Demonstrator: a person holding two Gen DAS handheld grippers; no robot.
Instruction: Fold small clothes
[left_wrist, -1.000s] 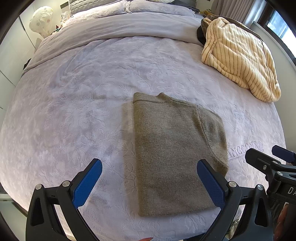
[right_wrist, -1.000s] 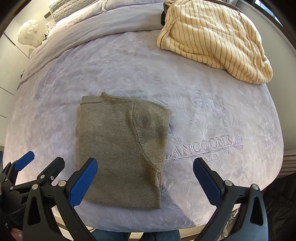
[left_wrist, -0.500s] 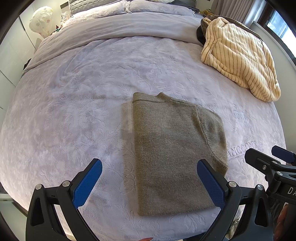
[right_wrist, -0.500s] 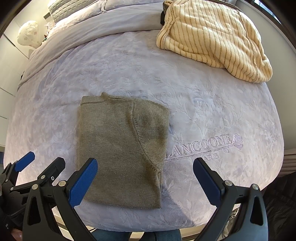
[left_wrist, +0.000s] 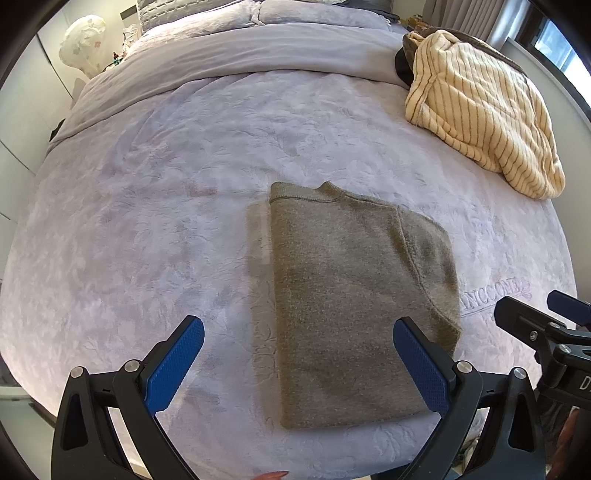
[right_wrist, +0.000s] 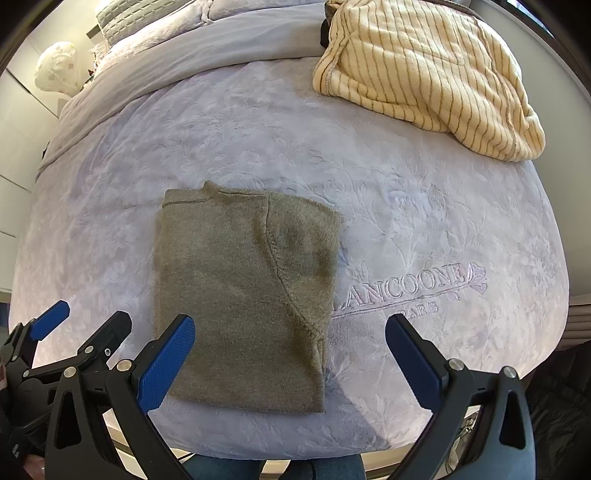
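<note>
An olive-green knit sweater (left_wrist: 351, 295) (right_wrist: 243, 295) lies folded into a tidy rectangle on the lilac bedspread (left_wrist: 147, 221) (right_wrist: 424, 221), near the bed's front edge. My left gripper (left_wrist: 299, 365) hovers open above the sweater's near left part, nothing between its blue pads. My right gripper (right_wrist: 291, 362) is open too, over the sweater's near right corner, holding nothing. Each gripper shows at the edge of the other's view: the right gripper (left_wrist: 543, 325), the left gripper (right_wrist: 74, 336).
A cream striped fleece garment (left_wrist: 480, 110) (right_wrist: 432, 70) is heaped at the bed's far right over something dark. Pillows (left_wrist: 258, 11) and a folded-back duvet lie at the head. A white rounded object (left_wrist: 85, 40) stands off the far left corner.
</note>
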